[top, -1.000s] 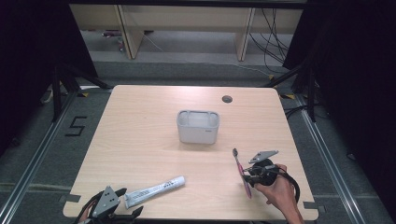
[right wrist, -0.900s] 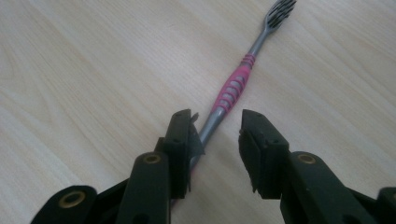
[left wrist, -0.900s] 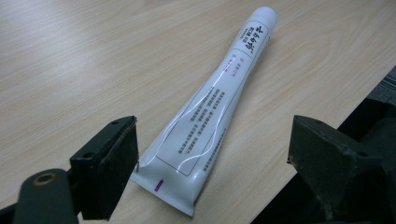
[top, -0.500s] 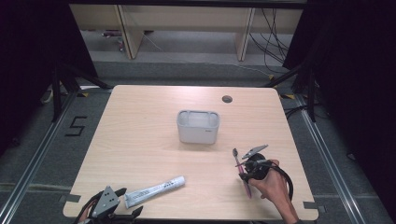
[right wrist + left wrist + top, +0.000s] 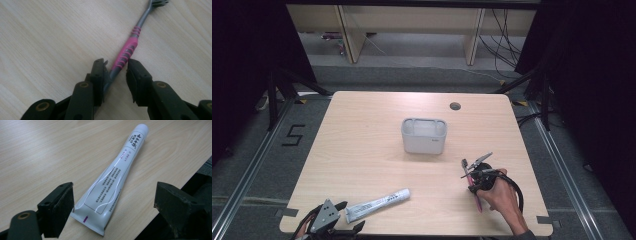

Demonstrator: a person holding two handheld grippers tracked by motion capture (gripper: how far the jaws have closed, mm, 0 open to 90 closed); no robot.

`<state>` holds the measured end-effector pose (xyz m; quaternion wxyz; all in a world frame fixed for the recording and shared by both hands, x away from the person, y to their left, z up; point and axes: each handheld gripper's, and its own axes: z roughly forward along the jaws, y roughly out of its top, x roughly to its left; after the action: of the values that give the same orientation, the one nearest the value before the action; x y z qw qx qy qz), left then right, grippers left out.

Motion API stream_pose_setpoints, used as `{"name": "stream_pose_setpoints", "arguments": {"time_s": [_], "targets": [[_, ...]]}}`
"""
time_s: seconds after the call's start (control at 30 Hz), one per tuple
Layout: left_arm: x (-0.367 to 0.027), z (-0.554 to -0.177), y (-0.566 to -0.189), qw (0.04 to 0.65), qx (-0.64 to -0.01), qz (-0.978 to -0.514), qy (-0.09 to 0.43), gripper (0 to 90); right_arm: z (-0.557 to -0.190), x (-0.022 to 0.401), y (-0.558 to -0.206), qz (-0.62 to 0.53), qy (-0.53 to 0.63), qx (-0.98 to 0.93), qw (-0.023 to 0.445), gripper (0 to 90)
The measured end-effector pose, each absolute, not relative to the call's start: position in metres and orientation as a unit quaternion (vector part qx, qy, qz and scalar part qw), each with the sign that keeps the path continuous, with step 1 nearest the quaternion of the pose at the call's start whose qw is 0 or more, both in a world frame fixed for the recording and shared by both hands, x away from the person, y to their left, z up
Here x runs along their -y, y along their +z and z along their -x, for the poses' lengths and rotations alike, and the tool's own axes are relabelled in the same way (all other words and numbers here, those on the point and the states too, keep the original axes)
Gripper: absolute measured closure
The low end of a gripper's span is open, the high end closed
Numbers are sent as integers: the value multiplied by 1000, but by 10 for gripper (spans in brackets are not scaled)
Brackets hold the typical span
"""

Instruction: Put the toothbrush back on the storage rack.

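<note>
A pale wooden table [image 5: 362, 150] stands in a dark room, with cables and shelf legs behind it. Near the right part of the front edge lies a pink and grey toothbrush [image 5: 126, 53], flat on the wood with its bristle head pointing toward the far edge. The right gripper [image 5: 116, 66] sits low over it, one finger on each side of the handle. Its fingers have just been closing with the handle between them, but a small gap shows on one side, so they do not pinch it yet. I think the next step is to pick it up.

A small white cup [image 5: 424, 135] stands in the middle, likely to hold the things.

At the front left corner a white tube [image 5: 112, 177] lies flat. The left gripper [image 5: 113, 202] rests there, fingers spread wide around the flat end without touching it.
</note>
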<state>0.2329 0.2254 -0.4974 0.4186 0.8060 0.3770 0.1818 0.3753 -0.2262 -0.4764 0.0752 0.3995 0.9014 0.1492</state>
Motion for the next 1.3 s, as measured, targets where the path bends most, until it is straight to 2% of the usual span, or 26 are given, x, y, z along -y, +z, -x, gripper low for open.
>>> {"name": "stream_pose_setpoints", "arguments": {"time_s": [0.23,0.5,0.87,1.3], "targets": [[-226,-233,-498,419,-378,-806,181,157,-377,225,-476,-389,130,-909,67,777],[-226,-233,-498,418,-378,-806,181,157,-380,221,-475,-368,104,-922,63,822],[-227,-233,-497,415,-378,-807,182,157,-385,216,-473,-346,77,-933,58,828],[-226,-233,-498,418,-379,-806,181,157,-379,225,-443,-344,135,-926,72,829]]}}
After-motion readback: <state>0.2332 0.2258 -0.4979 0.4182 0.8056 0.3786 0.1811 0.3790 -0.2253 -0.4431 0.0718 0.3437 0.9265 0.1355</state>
